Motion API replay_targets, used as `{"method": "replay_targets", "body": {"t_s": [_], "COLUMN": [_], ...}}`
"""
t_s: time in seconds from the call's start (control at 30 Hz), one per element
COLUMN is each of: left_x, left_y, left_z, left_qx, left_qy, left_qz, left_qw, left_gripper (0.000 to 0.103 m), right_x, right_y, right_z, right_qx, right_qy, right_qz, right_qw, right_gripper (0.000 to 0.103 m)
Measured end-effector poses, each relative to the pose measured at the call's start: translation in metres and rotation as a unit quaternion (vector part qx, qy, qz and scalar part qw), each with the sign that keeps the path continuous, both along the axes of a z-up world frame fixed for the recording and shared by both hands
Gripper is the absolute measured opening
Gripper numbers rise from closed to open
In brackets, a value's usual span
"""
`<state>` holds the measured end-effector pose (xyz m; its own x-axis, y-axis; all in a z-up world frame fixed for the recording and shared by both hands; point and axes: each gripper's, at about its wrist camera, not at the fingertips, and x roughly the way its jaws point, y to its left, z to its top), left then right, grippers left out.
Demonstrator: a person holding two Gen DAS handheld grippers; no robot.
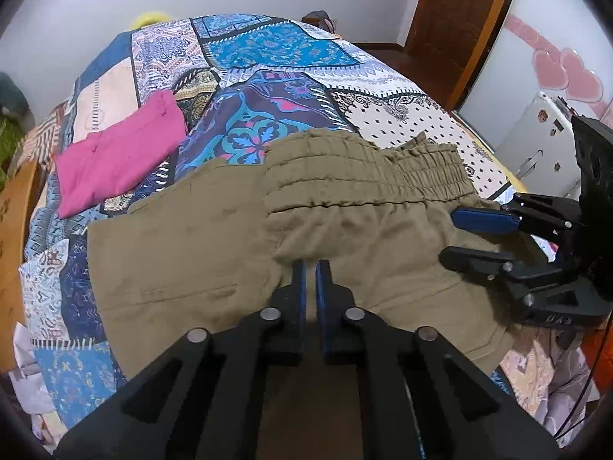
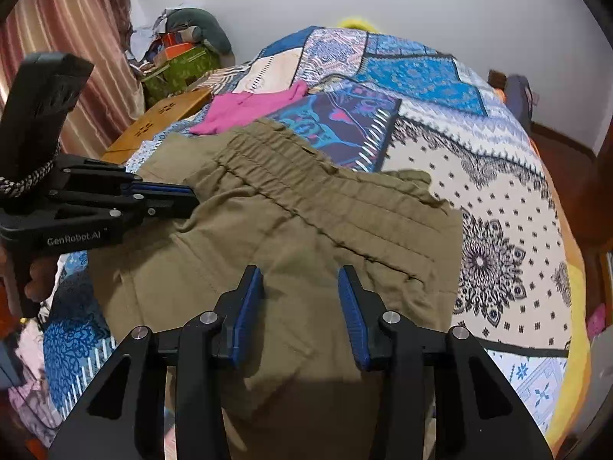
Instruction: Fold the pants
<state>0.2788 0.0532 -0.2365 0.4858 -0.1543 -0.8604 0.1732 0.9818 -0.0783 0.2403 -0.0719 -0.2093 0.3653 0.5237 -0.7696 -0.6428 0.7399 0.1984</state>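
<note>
Bedroom scene: a bed under a patchwork bedspread (image 1: 268,53) carries the work.

Task item: olive-khaki pants (image 1: 184,253) lie on the near part of the bed, directly ahead of both tongs. The shirred elastic waistband (image 1: 364,168) runs left to right across the far side, so the long axis appears to run crosswise to both views; a lower part drapes over the near bed edge.

Left tongs (image 1: 310,268): nearly closed, with a raised ridge of khaki cloth at the tips. A pinch is likely; actual hold cannot be confirmed.

Right tongs (image 2: 300,280): wide open, holding nothing, hovering over the cloth just short of the waistband, and judged nearer to it than the left.

Surroundings: a folded magenta garment (image 1: 118,161) lies beyond the left end of the pants, close but apart. A wooden bed frame (image 2: 161,115) and clutter stand further left. Nothing obstructs either tongs.
</note>
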Motion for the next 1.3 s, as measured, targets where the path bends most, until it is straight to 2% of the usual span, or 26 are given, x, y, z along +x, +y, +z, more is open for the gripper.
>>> {"method": "replay_targets", "body": {"t_s": [0.27,0.4,0.47,0.57,0.63,0.77,0.9,1.0,1.07,1.2,1.3], "left_x": [-0.011,-0.025,-0.033,-0.045,-0.052,-0.068,-0.08,-0.084,-0.084,-0.082,-0.078], "left_y": [-0.006,0.002,0.007,0.015,0.022,0.033,0.045,0.053,0.059,0.073,0.081], "left_z": [0.009,0.027,0.039,0.059,0.071,0.09,0.093,0.086,0.077,0.052,0.032], "left_qx": [0.038,0.043,0.045,0.045,0.044,0.048,0.054,0.05,0.048,0.033,0.015], "left_qy": [-0.018,-0.034,-0.047,-0.068,-0.081,-0.105,-0.111,-0.101,-0.085,-0.053,-0.026], "left_qz": [-0.006,0.009,0.018,0.028,0.036,0.046,0.053,0.061,0.067,0.085,0.095], "left_qw": [0.9991,0.9985,0.9977,0.9963,0.9951,0.9922,0.9909,0.9918,0.9929,0.9945,0.995], "left_gripper": [0.006,0.007,0.007,0.01,0.015,0.032,0.049,0.061,0.069,0.081,0.081], "right_x": [-0.006,-0.015,-0.02,-0.025,-0.029,-0.037,-0.043,-0.044,-0.042,-0.037,-0.029], "right_y": [-0.004,-0.018,-0.026,-0.034,-0.039,-0.047,-0.052,-0.057,-0.062,-0.071,-0.077], "right_z": [0.009,0.027,0.037,0.05,0.059,0.071,0.077,0.074,0.069,0.054,0.037], "right_qx": [-0.004,0.0,0.005,0.006,0.003,0.002,-0.004,-0.008,-0.011,-0.014,-0.012], "right_qy": [0.002,-0.013,-0.026,-0.042,-0.055,-0.073,-0.086,-0.092,-0.091,-0.067,-0.031], "right_qz": [-0.017,-0.034,-0.044,-0.057,-0.065,-0.075,-0.083,-0.098,-0.115,-0.128,-0.136], "right_qw": [1.0,0.999,0.999,0.998,0.996,0.995,0.993,0.991,0.989,0.989,0.99], "right_gripper": [0.04,0.041,0.048,0.052,0.053,0.061,0.067,0.076,0.088,0.088,0.088]}}
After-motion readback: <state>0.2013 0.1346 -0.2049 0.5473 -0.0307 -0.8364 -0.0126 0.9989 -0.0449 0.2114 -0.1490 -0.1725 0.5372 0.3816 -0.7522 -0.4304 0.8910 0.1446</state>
